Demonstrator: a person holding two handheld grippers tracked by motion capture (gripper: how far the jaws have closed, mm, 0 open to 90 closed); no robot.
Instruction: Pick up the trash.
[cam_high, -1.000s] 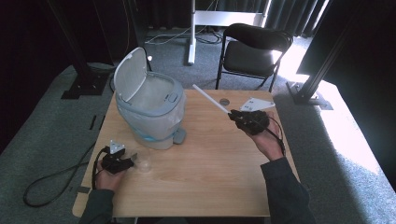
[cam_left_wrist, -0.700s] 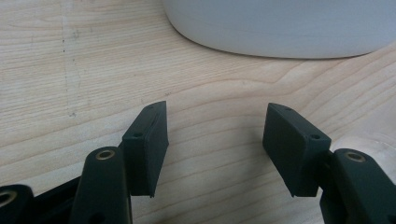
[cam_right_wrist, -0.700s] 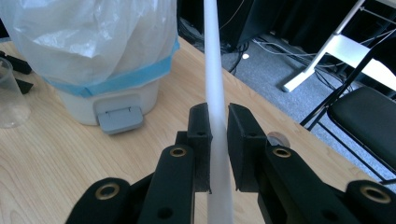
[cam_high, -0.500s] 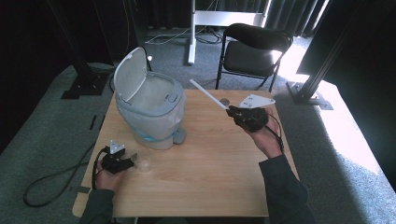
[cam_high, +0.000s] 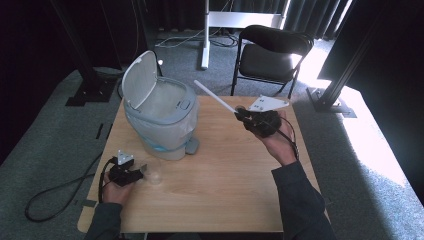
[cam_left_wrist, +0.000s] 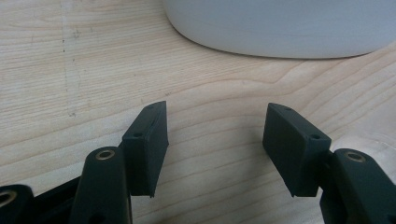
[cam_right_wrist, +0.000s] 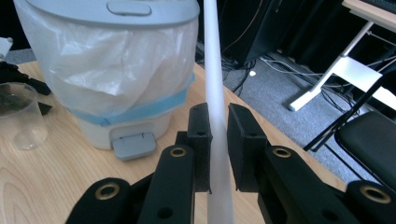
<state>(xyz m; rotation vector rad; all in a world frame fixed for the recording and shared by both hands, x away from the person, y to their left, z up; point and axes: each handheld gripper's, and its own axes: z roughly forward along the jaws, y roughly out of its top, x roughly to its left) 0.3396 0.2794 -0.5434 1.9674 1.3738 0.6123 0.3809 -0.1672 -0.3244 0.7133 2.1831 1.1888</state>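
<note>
Right claw (cam_right_wrist: 218, 149) grips white rod (cam_right_wrist: 215, 93) — bin (cam_right_wrist: 112, 70) beside.

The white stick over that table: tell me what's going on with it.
A person at a wooden table holds a gripper in each hand. The right gripper is shut on a long white stick, held above the table and pointing toward the open pedal bin, which has a plastic liner. The left gripper rests open near a clear plastic cup, holding nothing.
</note>
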